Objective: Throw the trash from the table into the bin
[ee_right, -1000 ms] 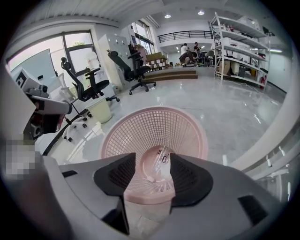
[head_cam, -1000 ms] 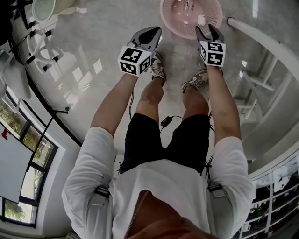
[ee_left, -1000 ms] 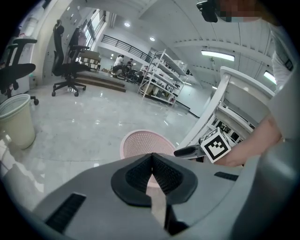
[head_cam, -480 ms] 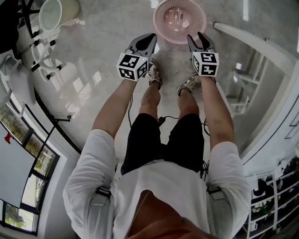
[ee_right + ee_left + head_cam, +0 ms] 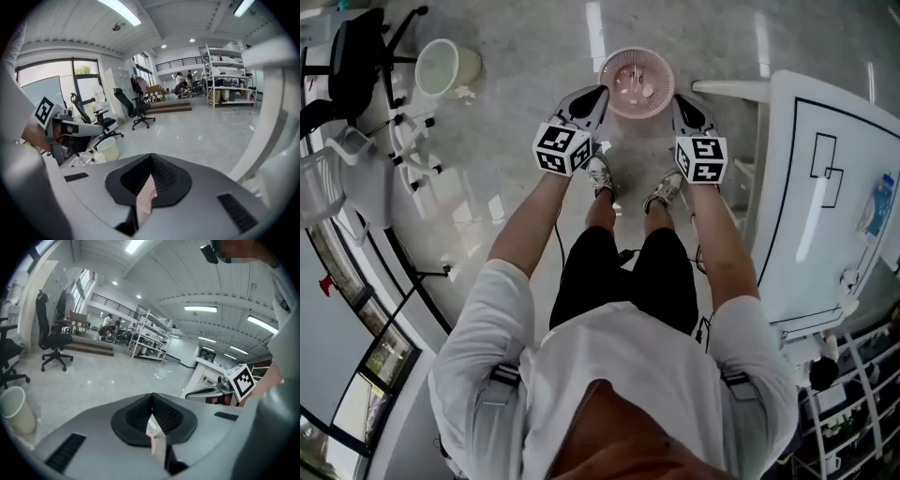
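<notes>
A pink round bin (image 5: 636,82) stands on the floor in front of the person's feet, with a few small pale scraps inside. My left gripper (image 5: 598,93) hangs high above the bin's left rim, shut and empty. My right gripper (image 5: 680,99) is level with it over the bin's right rim, its jaws closing and meeting with nothing between them. In the left gripper view the left gripper (image 5: 151,396) points out over the open floor, with the right gripper (image 5: 211,392) beside it. The right gripper view shows the right gripper (image 5: 151,157) closed tip to tip.
A white table (image 5: 806,234) stands at the right, with a bottle (image 5: 876,208) near its far side. A pale bucket (image 5: 445,66) sits on the floor at the upper left, next to an office chair (image 5: 356,66). Shelving racks (image 5: 147,333) stand far off.
Both grippers have risen well above the bin, which now looks smaller. The white scrap at the right gripper's tips a second ago lies in the bin. The table has come into view.
</notes>
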The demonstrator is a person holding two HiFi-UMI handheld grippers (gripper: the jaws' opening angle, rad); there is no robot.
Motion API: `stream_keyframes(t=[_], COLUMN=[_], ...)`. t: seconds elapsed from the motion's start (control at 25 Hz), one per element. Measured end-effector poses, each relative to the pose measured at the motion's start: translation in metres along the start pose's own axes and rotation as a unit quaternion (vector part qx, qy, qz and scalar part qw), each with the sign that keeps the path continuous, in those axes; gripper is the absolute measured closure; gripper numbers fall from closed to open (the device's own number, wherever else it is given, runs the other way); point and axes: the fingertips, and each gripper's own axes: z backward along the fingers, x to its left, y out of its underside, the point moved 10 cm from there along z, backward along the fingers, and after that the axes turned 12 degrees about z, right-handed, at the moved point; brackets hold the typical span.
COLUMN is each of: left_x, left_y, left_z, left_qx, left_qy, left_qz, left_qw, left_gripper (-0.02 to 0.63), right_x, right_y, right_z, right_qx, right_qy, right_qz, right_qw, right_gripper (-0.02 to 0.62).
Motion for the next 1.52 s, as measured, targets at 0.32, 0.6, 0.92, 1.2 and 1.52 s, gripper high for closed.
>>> stream_keyframes(t=[0.32,0.6,0.92,1.2,1.52], left_x=[-0.081,-0.130,-0.160,-0.175,-0.196], left_y=[-0.106,-0.169,-0.209,-0.220,-0.228], left_z=[0.044,0.088,0.126,0.130,0.122], left_qx=[-0.052,-0.089,-0.126,-0.128,-0.128], left_qy=[0.043,0.063,0.086,0.104,0.139], left_qz=[-0.049,-0.066,-0.073,-0.086,-0.097], left_qw=[0.9965,0.9918,0.9856,0.9826,0.9773], left_gripper=[0.597,0.597,0.597,0.597,0.597], right_x=[-0.011,-0.011,0.002,0.002,-0.003], right_y=[-0.116,-0.182,-0.219,-0.226,-0.225], right_z=[0.109,0.192,0.253,0.279,0.300], right_qx=[-0.086,-0.136,-0.176,-0.188,-0.197], right_qy=[0.045,0.077,0.110,0.131,0.160], right_qz=[0.016,0.025,0.030,0.036,0.032], right_qw=[0.995,0.987,0.978,0.973,0.967], right_gripper=[0.592,0.592,0.592,0.592,0.592])
